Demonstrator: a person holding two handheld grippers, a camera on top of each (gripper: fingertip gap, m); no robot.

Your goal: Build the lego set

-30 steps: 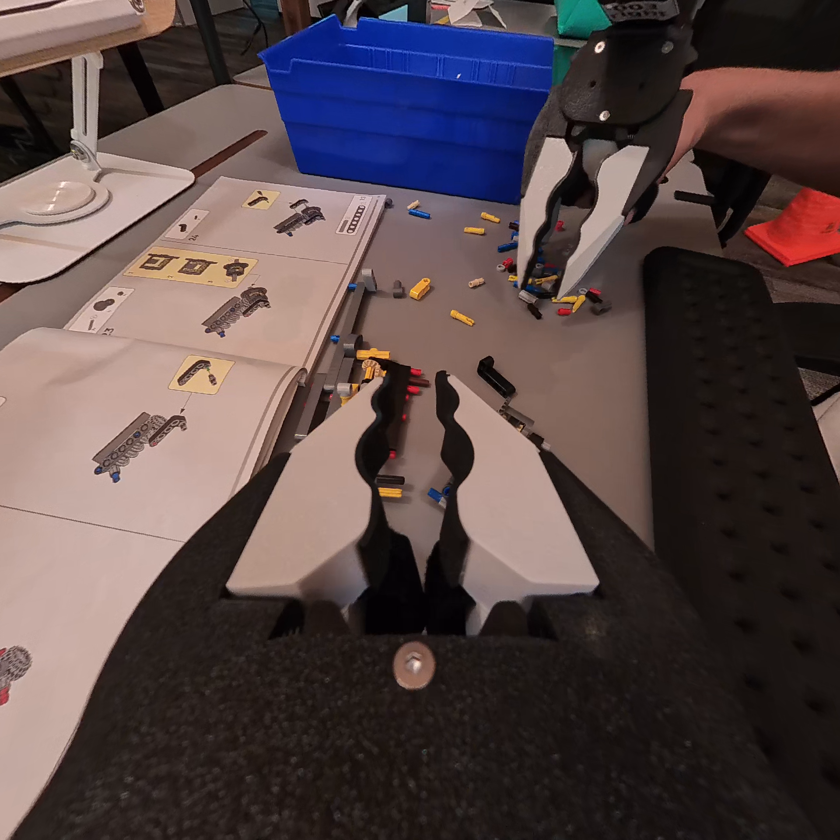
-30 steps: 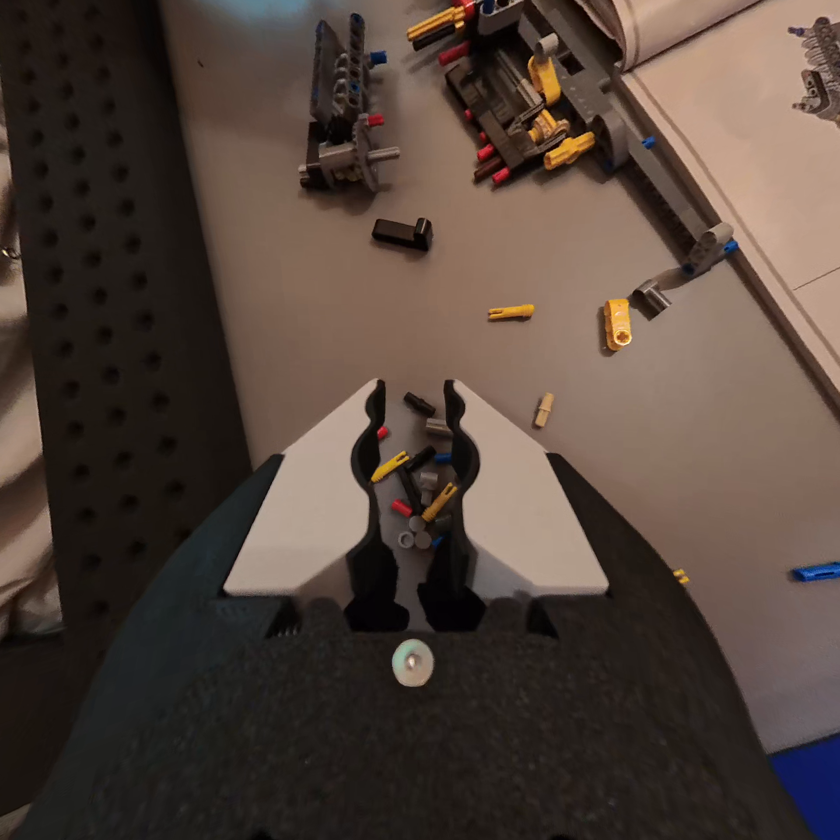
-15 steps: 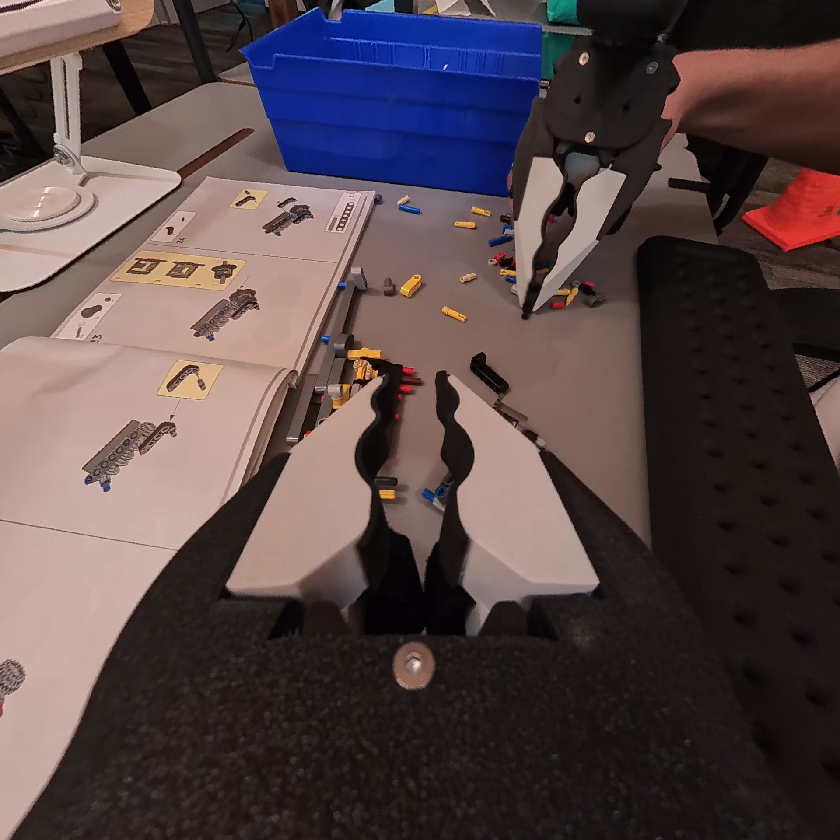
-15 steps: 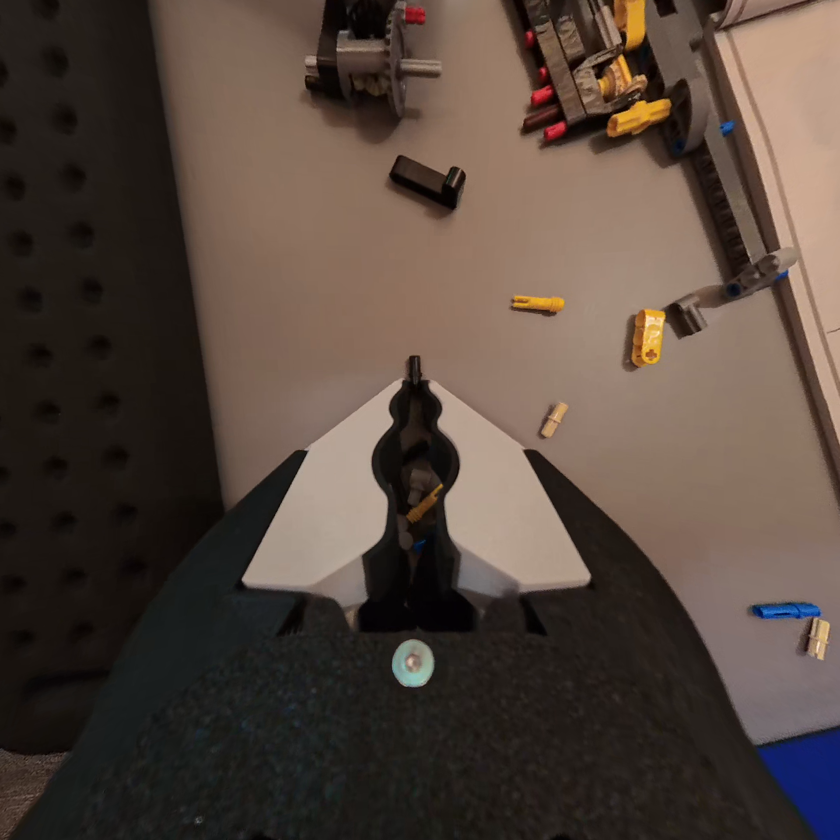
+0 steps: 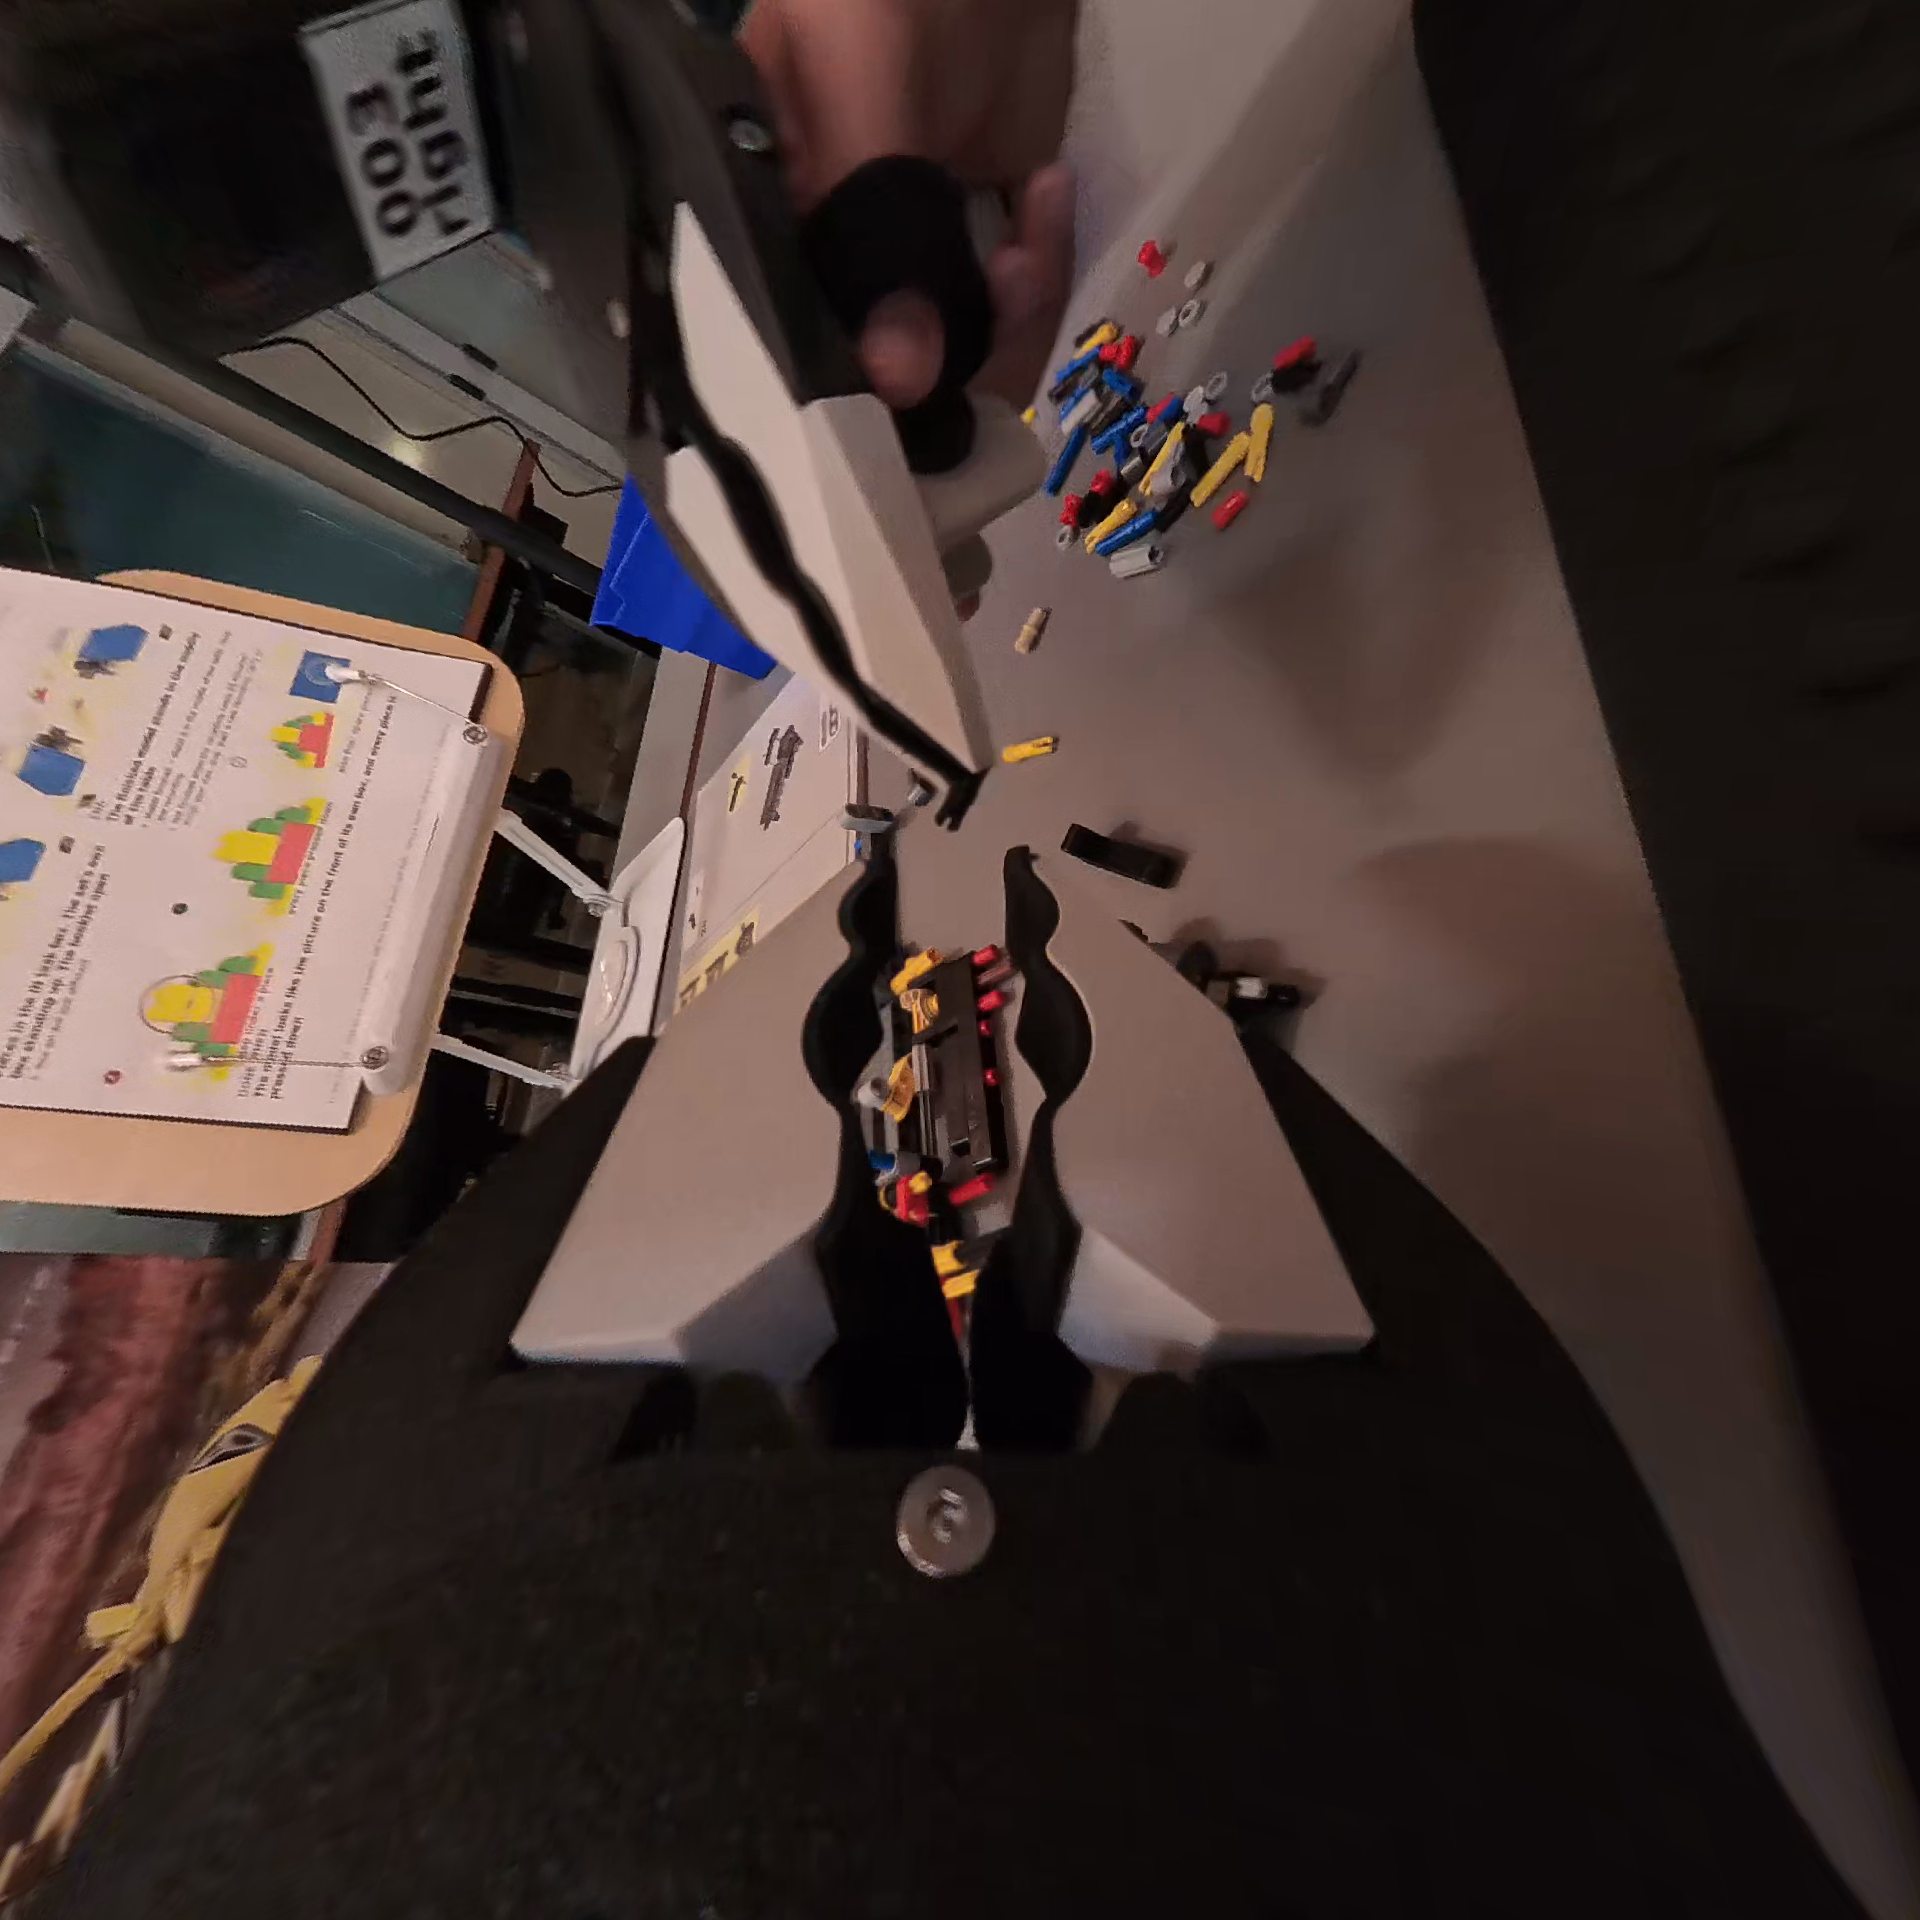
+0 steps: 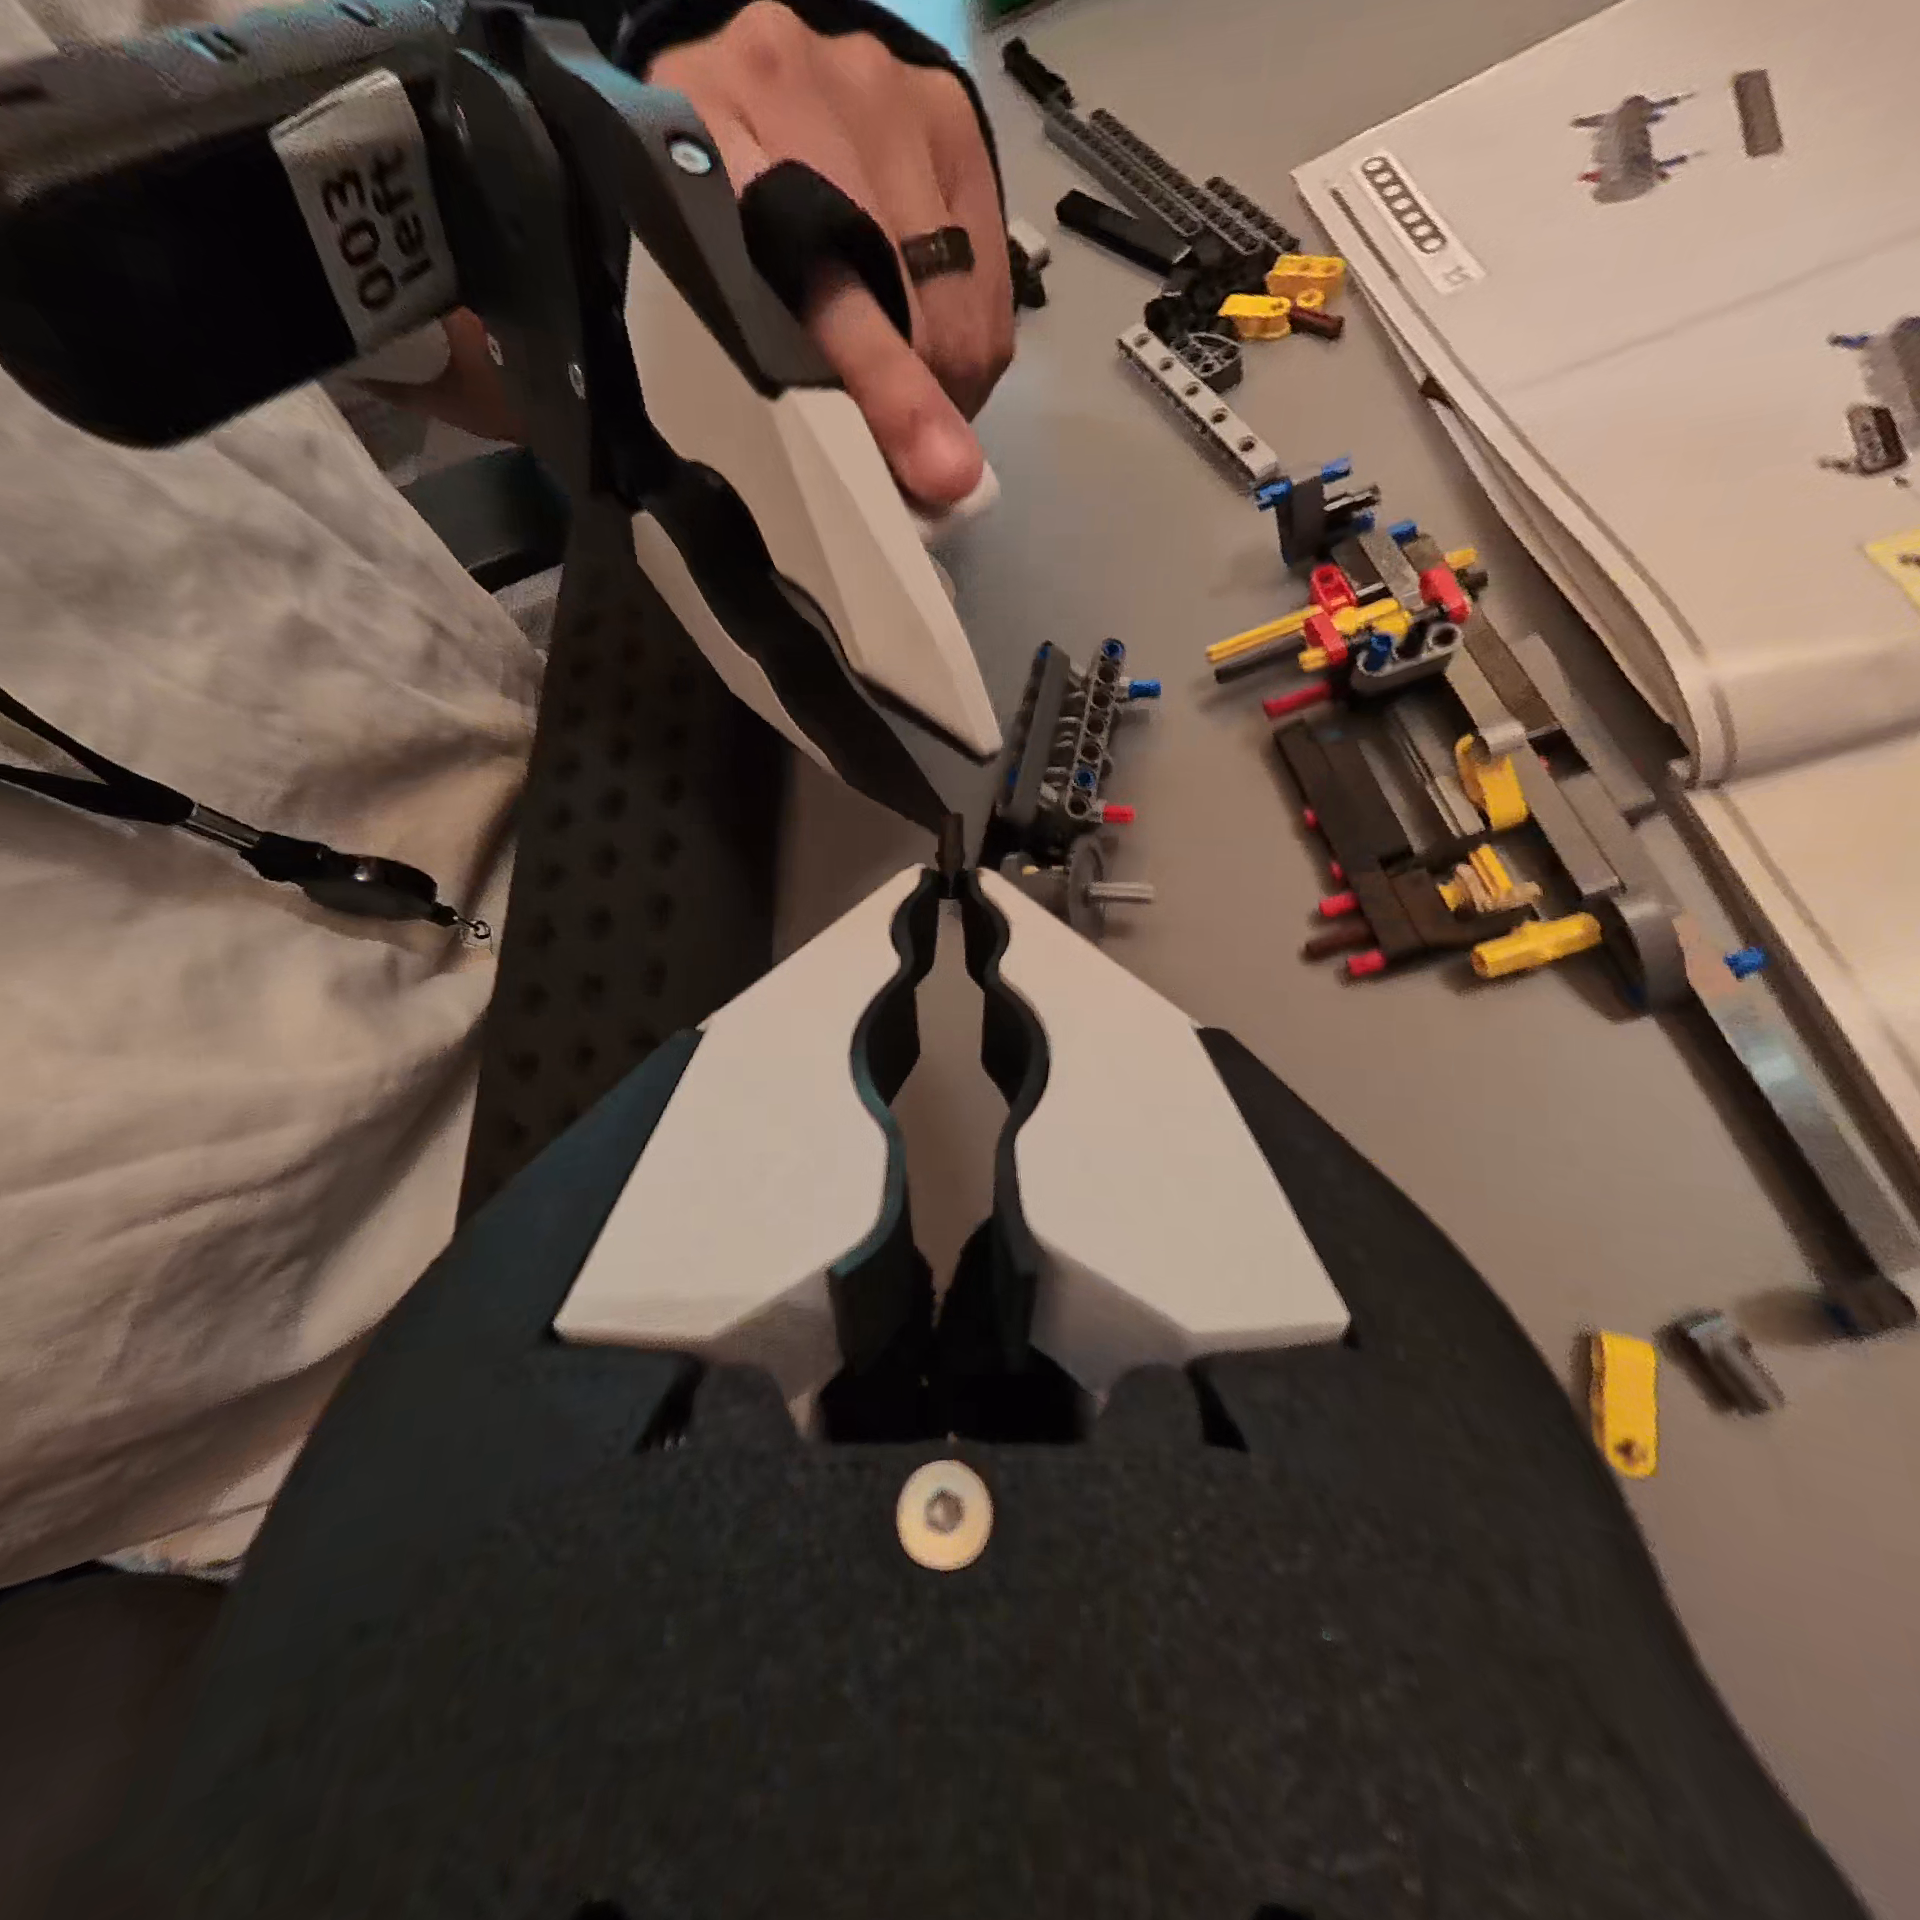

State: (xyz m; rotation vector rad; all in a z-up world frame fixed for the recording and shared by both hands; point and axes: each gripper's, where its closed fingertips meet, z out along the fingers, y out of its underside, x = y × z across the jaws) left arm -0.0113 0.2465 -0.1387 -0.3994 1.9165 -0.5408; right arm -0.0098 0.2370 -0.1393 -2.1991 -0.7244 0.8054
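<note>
Right tongs point(image 6: 951, 883) pinching small black pin point(image 6: 950, 837), left tongs point(image 5: 951, 862) parted and empty, white printed tags on both.

Your left tongs point(image 5: 940, 857) hide most of the partly built model point(image 5: 951, 1081) between their fingers. The small black pin point(image 6: 950, 837) at your right tongs' point(image 6: 948, 881) tips is too tiny to make out. The instruction booklet point(image 6: 1621, 343) runs off the right edge, its far pages blurred.

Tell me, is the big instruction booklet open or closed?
Open: the white paper instruction booklet lies spread flat on the grey table, printed pages facing up.
</note>
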